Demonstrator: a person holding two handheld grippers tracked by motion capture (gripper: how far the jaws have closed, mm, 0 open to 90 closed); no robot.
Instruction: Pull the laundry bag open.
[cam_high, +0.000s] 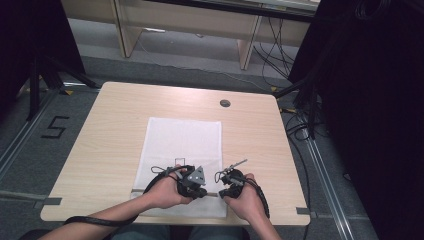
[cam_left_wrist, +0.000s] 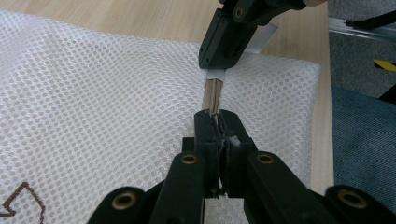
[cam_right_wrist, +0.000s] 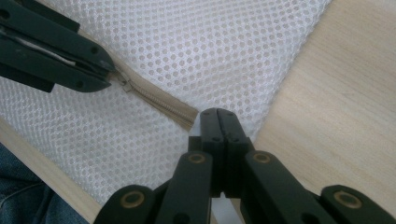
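Mesh bag (cam_high: 182, 150), white, lies flat on table (cam_high: 100, 145), near edge toward person, beige zipper (cam_right_wrist: 159, 100) running along that near end. Judging by look: v. light, limp, open-weave netting; will bunch and slide on wood if pulled one-sided, so needs a counter-hold. Best holds: zipper pull at one end, tape end at the other; mesh itself snags easily.

L gripper (cam_left_wrist: 215, 122): jaws closed tight, pinching at zipper line, likely the slider/pull; small whitish bit shows between pads. Seen in right gripper view at upper left, tip on the slider.

R gripper (cam_right_wrist: 219, 116): jaws fully closed, clamped on zipper's end tab where tape stops.

Pose: both forearms in from bottom of high view, hands close together, grippers tip-to-tip along zipper, low to cloth, roughly level. Short stretch of zipper taut between them.
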